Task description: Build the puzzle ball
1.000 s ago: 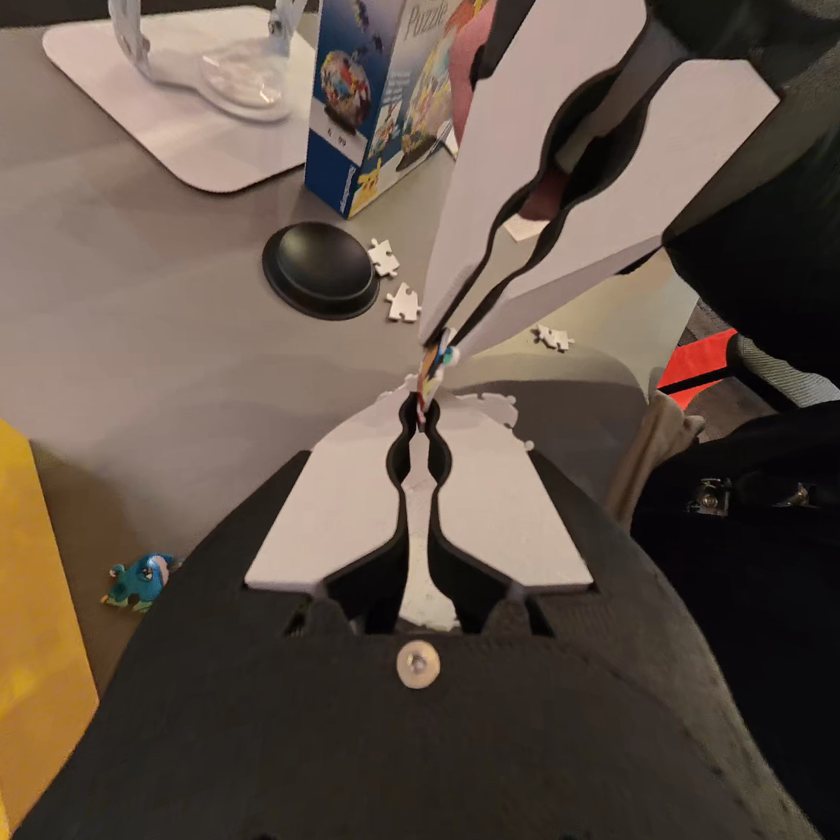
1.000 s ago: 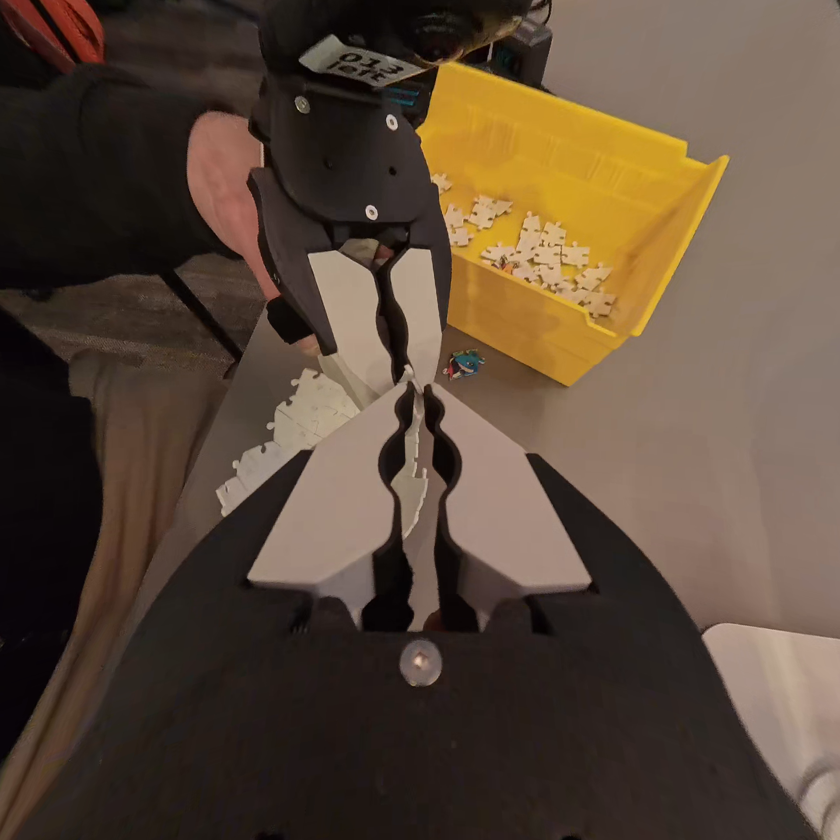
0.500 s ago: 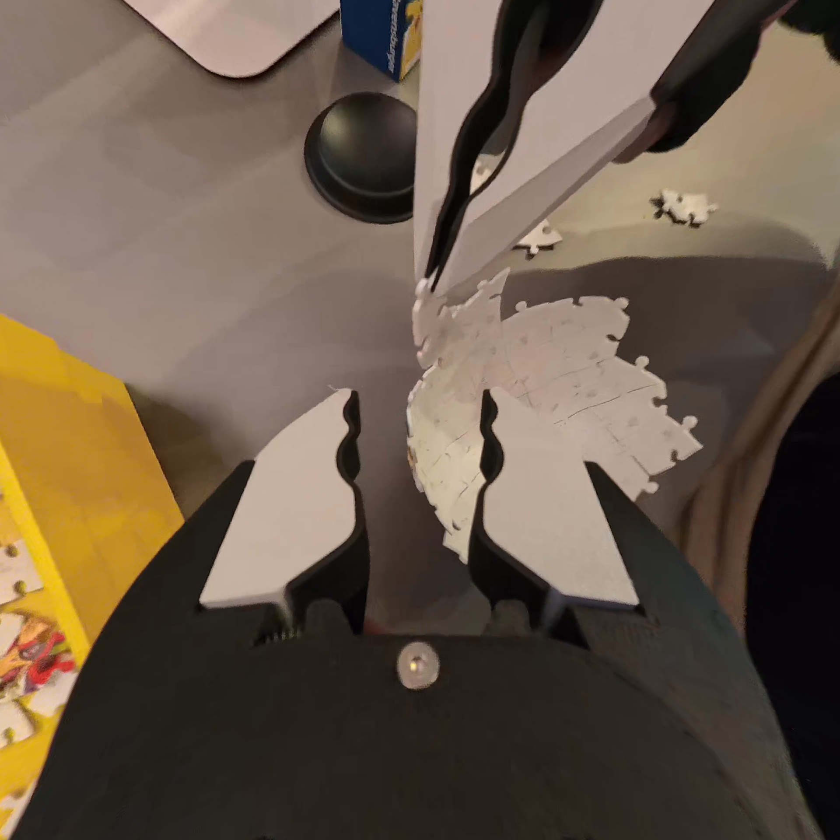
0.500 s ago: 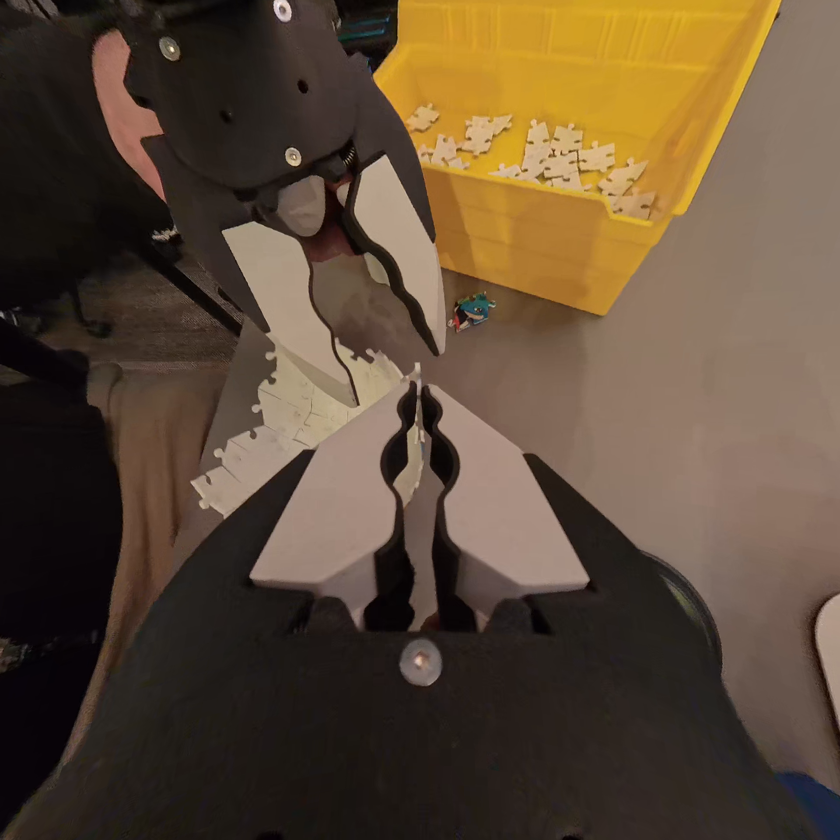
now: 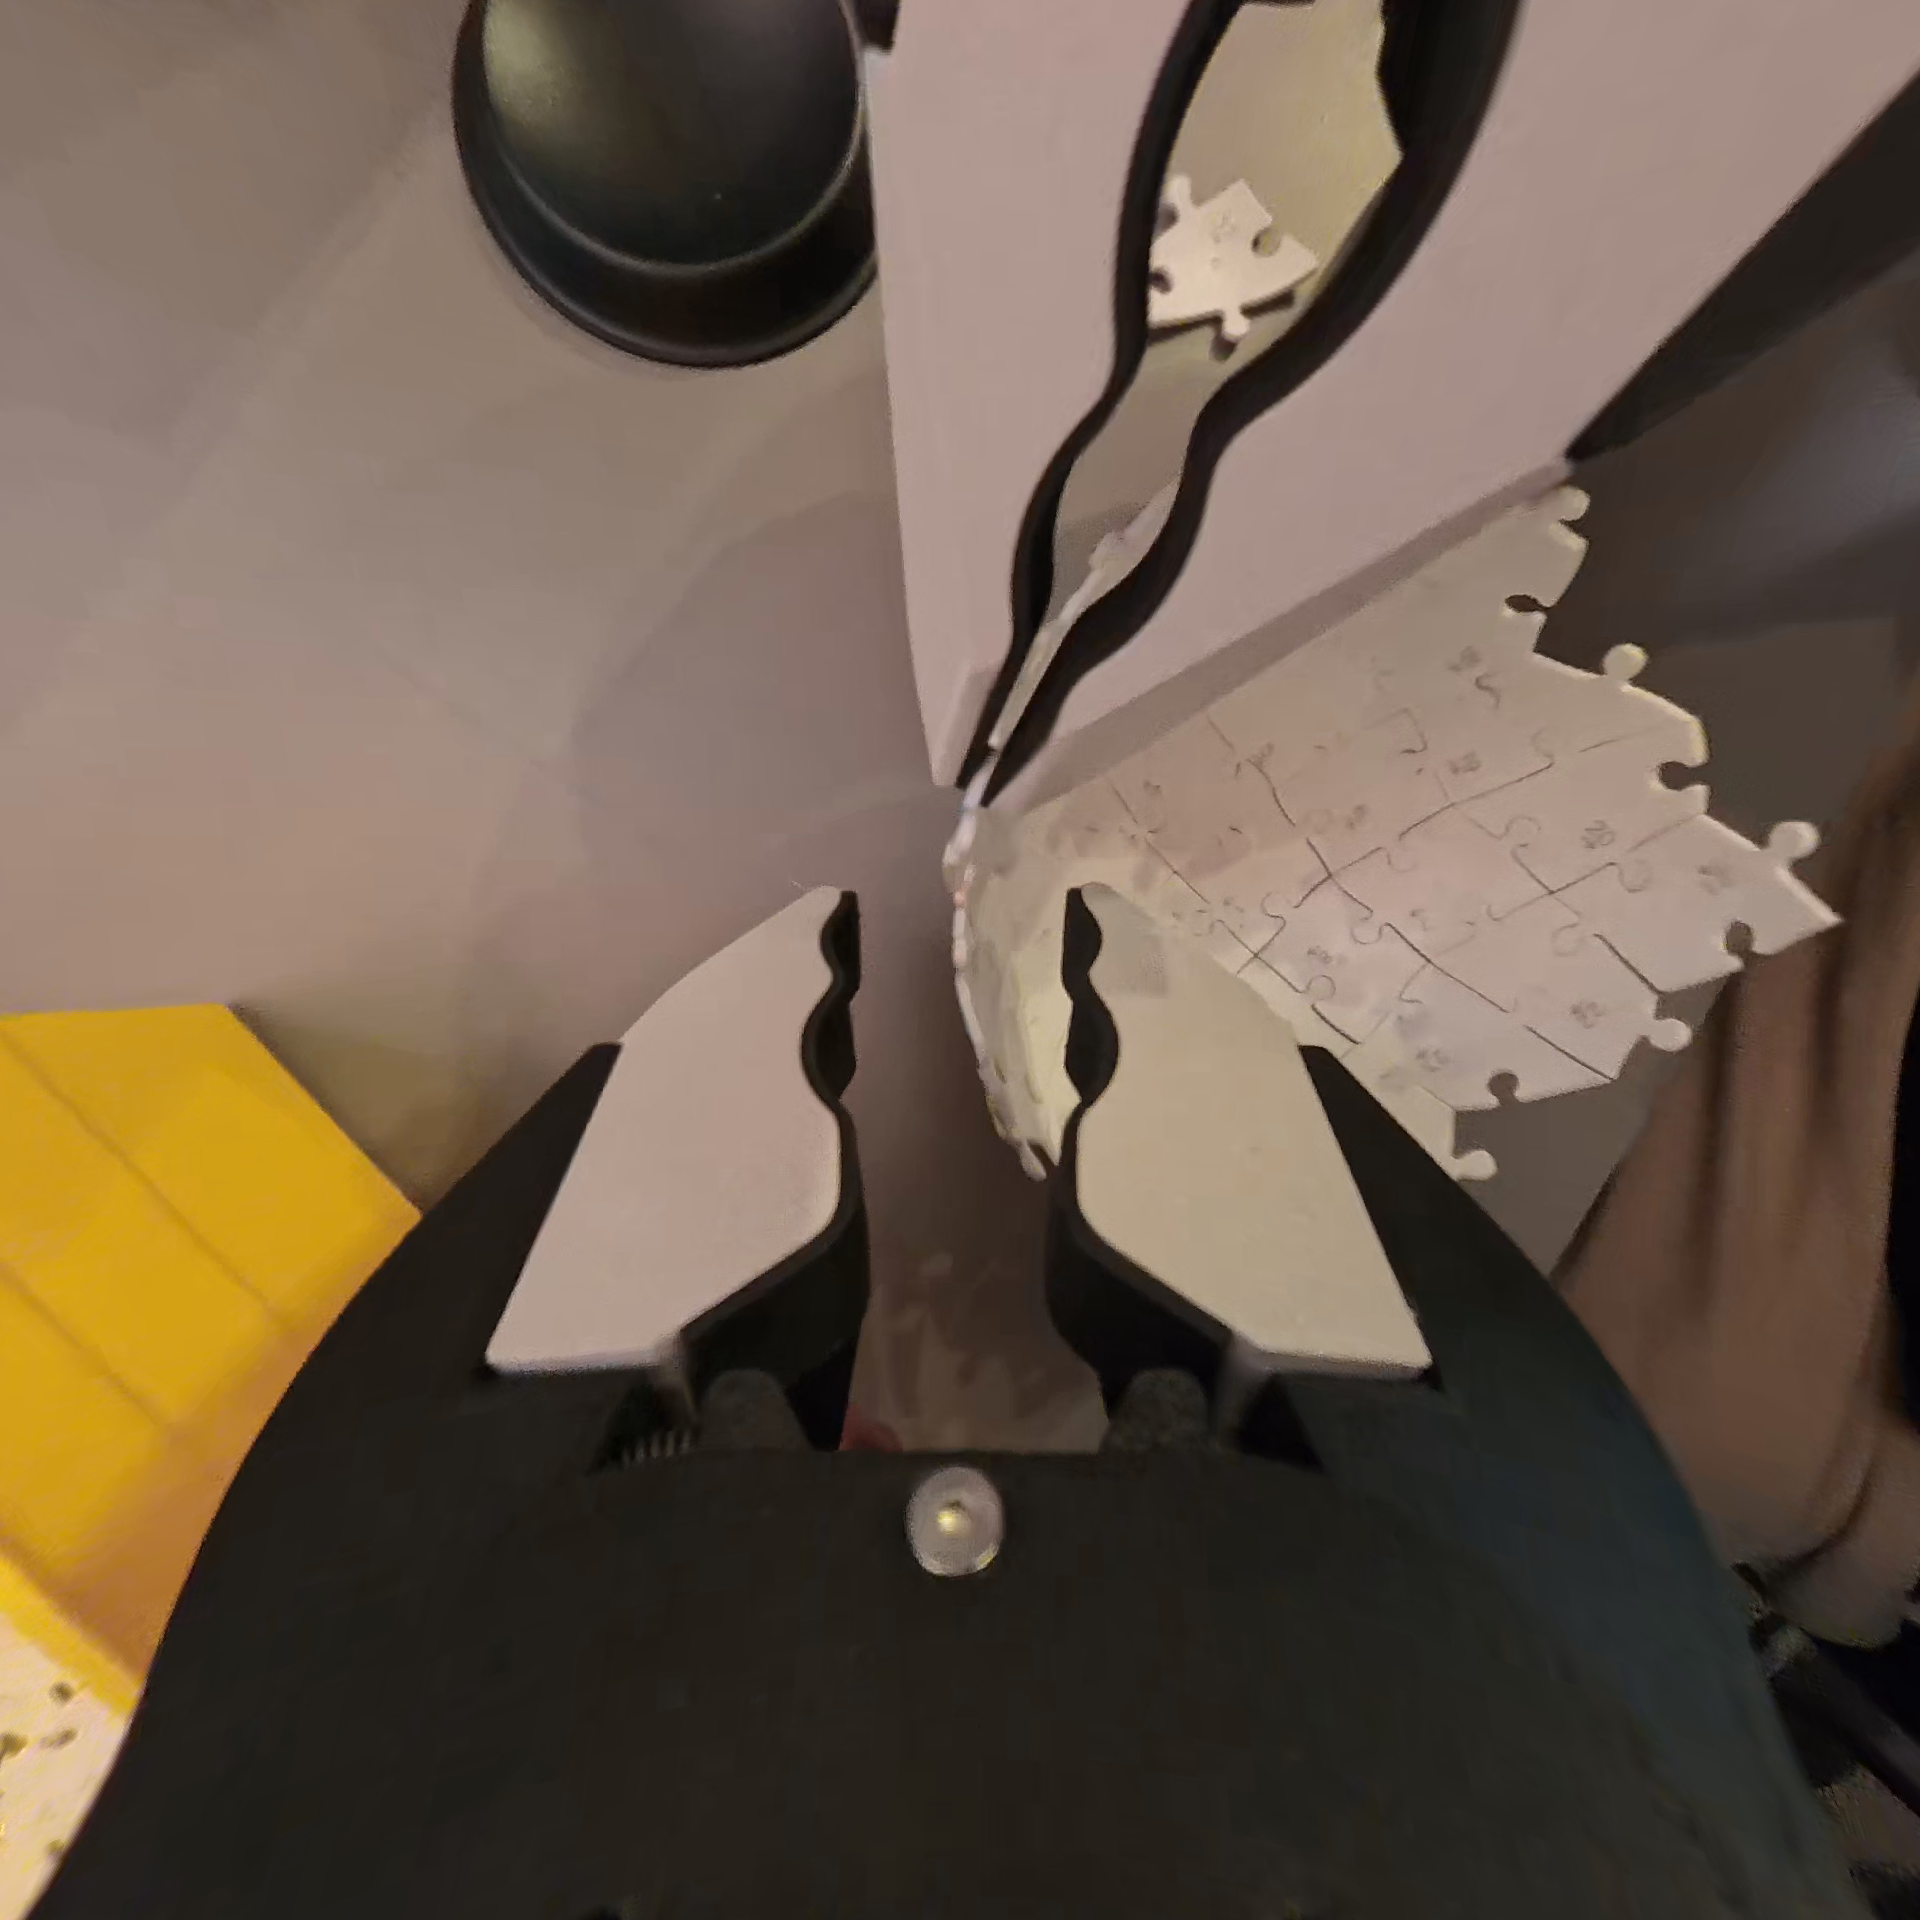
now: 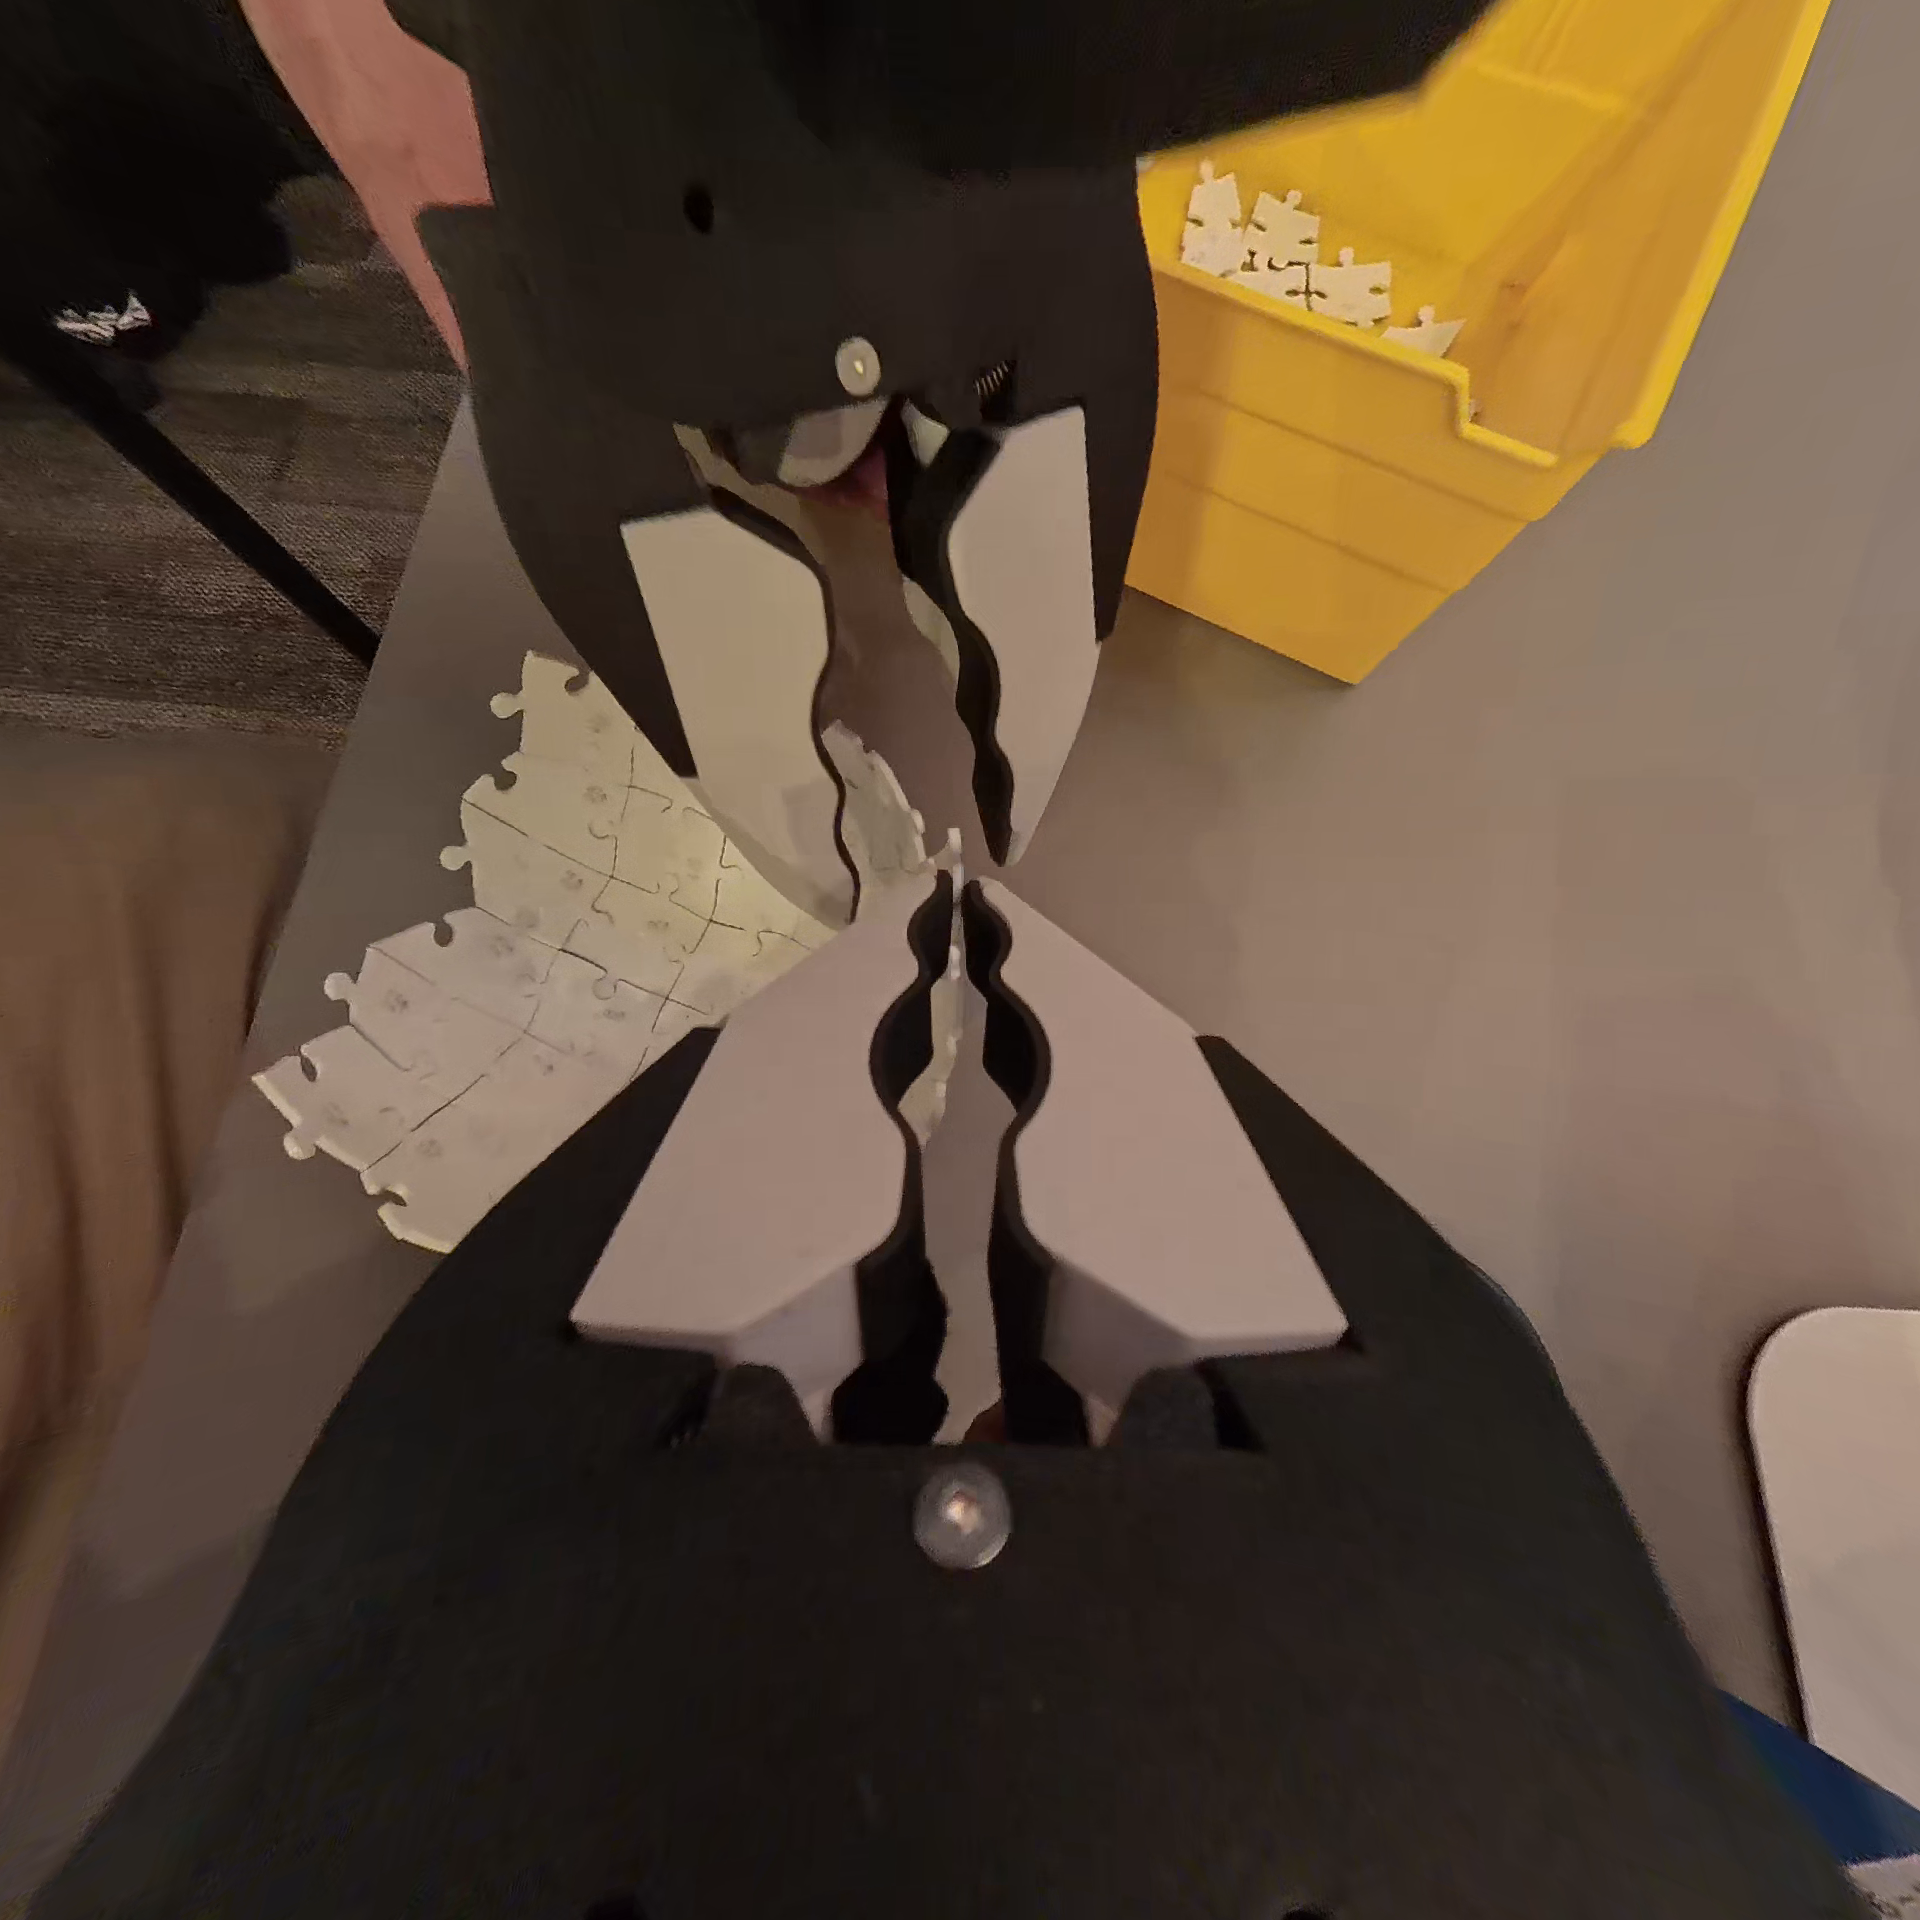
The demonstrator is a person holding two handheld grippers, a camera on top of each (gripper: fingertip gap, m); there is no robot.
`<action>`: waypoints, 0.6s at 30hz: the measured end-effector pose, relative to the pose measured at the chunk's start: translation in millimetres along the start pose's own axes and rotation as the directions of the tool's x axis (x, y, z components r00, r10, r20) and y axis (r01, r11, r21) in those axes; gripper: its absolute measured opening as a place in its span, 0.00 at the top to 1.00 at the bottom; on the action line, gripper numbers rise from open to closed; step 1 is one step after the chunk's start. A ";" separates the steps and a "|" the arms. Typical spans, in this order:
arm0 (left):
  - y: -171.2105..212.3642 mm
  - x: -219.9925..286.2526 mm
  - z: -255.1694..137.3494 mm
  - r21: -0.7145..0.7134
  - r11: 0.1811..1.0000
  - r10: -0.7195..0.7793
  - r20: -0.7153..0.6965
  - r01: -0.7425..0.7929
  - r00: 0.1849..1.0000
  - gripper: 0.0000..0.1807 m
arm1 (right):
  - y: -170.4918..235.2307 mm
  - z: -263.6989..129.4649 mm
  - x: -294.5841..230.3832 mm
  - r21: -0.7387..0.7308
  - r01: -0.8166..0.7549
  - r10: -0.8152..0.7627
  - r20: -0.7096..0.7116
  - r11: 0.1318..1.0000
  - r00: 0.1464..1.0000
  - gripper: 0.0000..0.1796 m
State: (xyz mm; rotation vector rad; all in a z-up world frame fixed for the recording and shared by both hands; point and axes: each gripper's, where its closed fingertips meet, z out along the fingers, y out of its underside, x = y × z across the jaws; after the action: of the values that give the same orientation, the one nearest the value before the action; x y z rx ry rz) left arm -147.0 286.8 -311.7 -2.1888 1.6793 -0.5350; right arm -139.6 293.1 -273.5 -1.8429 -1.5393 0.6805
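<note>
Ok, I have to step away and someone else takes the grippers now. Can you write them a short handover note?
Left gripper: open, empty, hovering beside the assembled section.
Right gripper: shut on the edge of the assembled puzzle section, holding that edge up; the section fans out white side up, and whether its far edge touches the grey table is unclear.
Loose pieces: most in the yellow bin; one loose piece on the table near the black stand.
Done: one curved patch of joined pieces.
Left: most of the ball; fetch the next piece with the left gripper, keep the right closed.
</note>
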 end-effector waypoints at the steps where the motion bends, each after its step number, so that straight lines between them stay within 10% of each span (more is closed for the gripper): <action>1: 0.5 -1.1 3.1 -0.008 1.000 0.002 -0.001 -0.002 1.000 0.81 | 0.6 0.0 1.1 -0.002 0.004 -0.004 -0.012 1.000 1.000 1.00; 18: 1.9 1.0 18.4 -0.024 0.999 -0.023 -0.086 0.021 0.996 0.95 | 9.5 7.3 2.7 0.038 -0.005 0.007 -0.065 0.999 0.998 1.00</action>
State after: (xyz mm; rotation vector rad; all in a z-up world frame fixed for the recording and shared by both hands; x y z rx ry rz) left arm -139.5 286.0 -328.5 -2.2324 1.7144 -0.6279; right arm -138.2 295.7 -285.4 -1.8243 -1.4700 0.6416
